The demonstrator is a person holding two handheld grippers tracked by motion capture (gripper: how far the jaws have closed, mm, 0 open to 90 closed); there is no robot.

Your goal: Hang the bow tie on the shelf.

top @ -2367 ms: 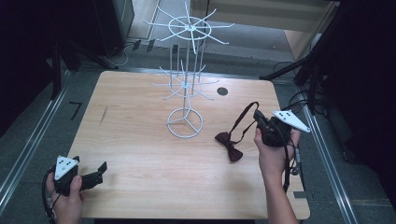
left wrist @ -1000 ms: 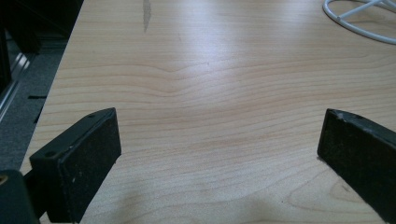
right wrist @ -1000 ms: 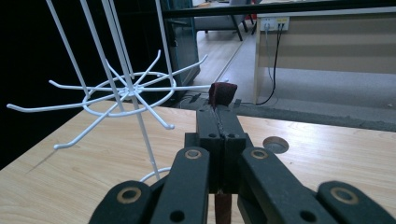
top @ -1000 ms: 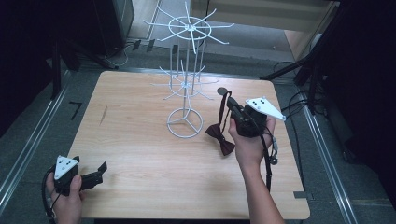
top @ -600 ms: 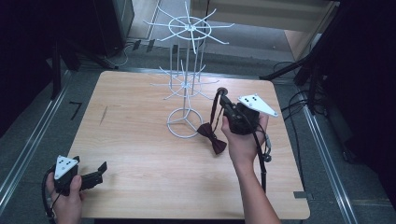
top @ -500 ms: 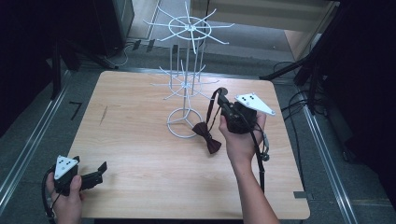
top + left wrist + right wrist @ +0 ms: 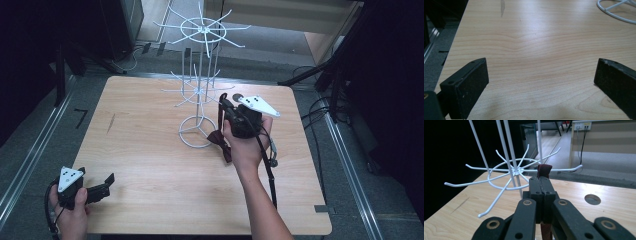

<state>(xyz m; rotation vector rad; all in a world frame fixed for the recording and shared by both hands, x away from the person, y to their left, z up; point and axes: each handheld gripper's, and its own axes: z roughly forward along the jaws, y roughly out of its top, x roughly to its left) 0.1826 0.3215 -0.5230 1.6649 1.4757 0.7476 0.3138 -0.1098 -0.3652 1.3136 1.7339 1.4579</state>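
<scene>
A dark red bow tie (image 7: 220, 140) hangs by its strap from my right gripper (image 7: 223, 102), just right of the white wire rack's (image 7: 200, 90) ring base. In the right gripper view the jaws are shut on the strap (image 7: 544, 170), whose loop stands up above the fingertips close to the rack's lower arms (image 7: 506, 173). My left gripper (image 7: 109, 179) rests at the table's near left corner; in the left gripper view its pads (image 7: 471, 82) stand wide apart over bare wood, open.
The wooden table (image 7: 150, 165) has a round cable hole (image 7: 592, 199) near its far right. The rack's top ring of arms (image 7: 202, 27) rises above the table's back. Cables lie on the floor to the right (image 7: 320, 107).
My right hand has carried the bow tie leftward and toward the rack, from the table's right side to beside the rack's base. The left gripper has stayed put.
</scene>
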